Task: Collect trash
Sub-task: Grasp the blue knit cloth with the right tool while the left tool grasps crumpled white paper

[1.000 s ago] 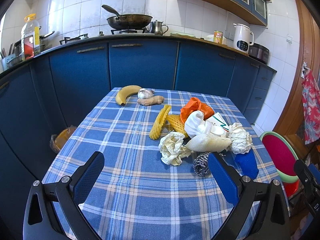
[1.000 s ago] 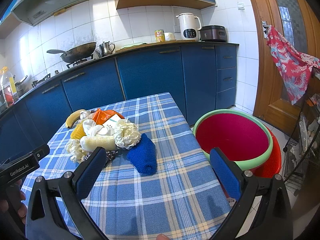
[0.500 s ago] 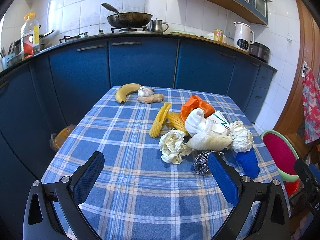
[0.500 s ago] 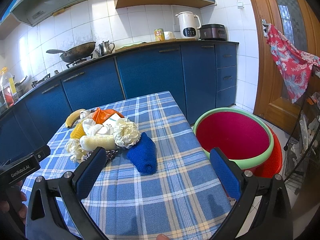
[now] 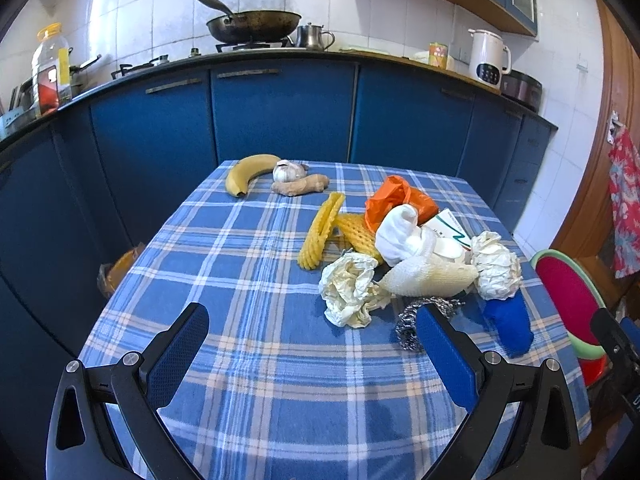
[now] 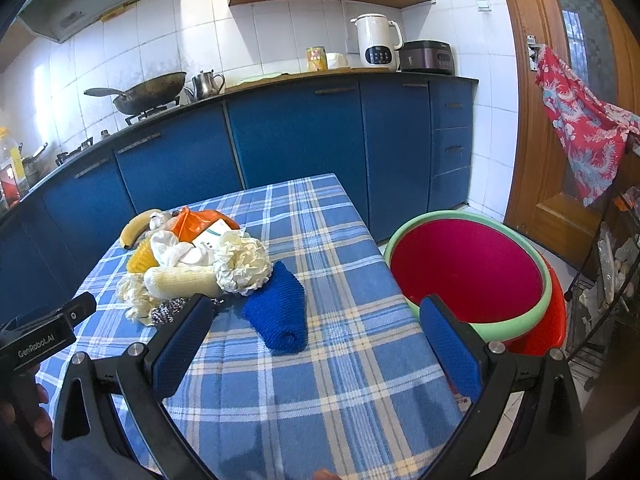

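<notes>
The left tool (image 5: 312,334) is held wide open above the near part of the tabletop (image 5: 256,364); nothing is gripped between its blue pads and nothing is touched by them. The right tool (image 6: 316,326) is likewise spread fully apart and empty, and it is held over the near right part of the tabletop, just beside the bin (image 6: 472,276).

The tabletop is covered by a blue plaid cloth. The trash is gathered in a heap on its right half: a crumpled paper ball (image 5: 348,292) at the near left of the heap, a white foam net sleeve (image 5: 432,280) lying against it, a second crumpled paper ball (image 5: 496,266) to the right, a white cloth wad (image 5: 400,234), an orange plastic bag (image 5: 396,202) behind, yellow foam netting (image 5: 324,230) to the left, and a paper carton (image 5: 452,226) partly buried. A steel scourer (image 5: 408,326) is seen at the near edge of the heap, and a rolled blue cloth (image 6: 280,312) lies just beside it. At the far left end a banana (image 5: 248,172), a garlic bulb (image 5: 288,170) and a ginger root (image 5: 300,186) are grouped, well apart from the heap.

The bin, red inside with a green rim, is stood on the floor against the right side of the tabletop. Blue cabinets (image 5: 280,116) are run along the tiled wall, with a wok (image 5: 252,26), a kettle (image 6: 378,42) and an oil bottle (image 5: 50,68) on the counter. A red patterned garment (image 6: 580,120) is hung by the wooden door.
</notes>
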Available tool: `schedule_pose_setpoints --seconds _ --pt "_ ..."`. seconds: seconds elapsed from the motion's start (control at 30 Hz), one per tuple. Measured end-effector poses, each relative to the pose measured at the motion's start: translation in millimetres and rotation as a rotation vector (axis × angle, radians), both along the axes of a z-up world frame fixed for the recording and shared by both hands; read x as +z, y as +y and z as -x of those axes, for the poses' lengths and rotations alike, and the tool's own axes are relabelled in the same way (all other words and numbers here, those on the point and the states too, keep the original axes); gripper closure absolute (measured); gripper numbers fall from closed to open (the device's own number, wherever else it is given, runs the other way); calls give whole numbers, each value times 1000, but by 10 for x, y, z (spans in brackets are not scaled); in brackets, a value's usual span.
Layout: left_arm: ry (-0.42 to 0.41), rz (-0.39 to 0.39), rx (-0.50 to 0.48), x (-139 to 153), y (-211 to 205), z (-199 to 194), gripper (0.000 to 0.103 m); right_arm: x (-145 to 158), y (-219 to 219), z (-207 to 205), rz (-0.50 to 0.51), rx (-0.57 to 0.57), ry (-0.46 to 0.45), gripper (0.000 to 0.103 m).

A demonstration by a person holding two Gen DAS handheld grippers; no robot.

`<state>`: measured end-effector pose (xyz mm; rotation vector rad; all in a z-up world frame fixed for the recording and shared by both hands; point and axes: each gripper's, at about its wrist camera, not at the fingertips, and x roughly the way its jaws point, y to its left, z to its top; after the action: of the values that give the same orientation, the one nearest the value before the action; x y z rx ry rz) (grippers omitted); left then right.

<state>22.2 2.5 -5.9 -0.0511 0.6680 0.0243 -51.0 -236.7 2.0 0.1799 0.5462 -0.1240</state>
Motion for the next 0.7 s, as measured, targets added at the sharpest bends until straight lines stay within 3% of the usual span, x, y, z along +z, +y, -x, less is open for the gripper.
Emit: schedule_pose_setpoints --seconds 0.4,0.63,0.7 --pt "101 -32 -11 -208 4 -533 1 -136 -3 -493 -11 57 116 1" --pt "189 21 -72 -450 12 -815 28 -309 44 -797 11 74 208 2" --pt "221 72 -96 -537 48 -887 32 -378 68 -880 22 68 238 9"
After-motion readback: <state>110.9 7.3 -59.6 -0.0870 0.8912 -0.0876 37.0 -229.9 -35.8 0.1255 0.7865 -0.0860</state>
